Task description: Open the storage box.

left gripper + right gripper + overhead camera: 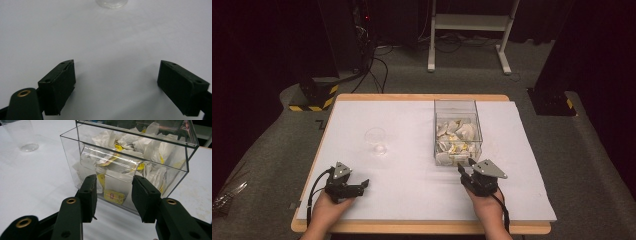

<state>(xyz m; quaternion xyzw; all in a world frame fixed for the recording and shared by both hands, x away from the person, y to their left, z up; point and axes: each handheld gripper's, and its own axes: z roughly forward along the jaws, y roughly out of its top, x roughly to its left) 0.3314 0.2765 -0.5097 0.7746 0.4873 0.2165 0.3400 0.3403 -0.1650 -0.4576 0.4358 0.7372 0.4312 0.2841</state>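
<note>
I'm lining up my right gripper (113, 195) at the near end of the clear box (457, 131) to pull a tea bag (113, 192) through the dispenser slot at its bottom; best to keep the jaws level with the slot, ease in square so the pads straddle the bag sticking out and not the plastic lip above, then close and draw straight back so the box doesn't slide. The right jaws are part open, empty, either side of that bag but apart from it, tips just short of the box wall. My left gripper (354, 186) rests low on the white table (402, 190), jaws wide apart, holding nothing, aimed at the clear cup (377, 140), which stands empty left of the box, well apart
</note>
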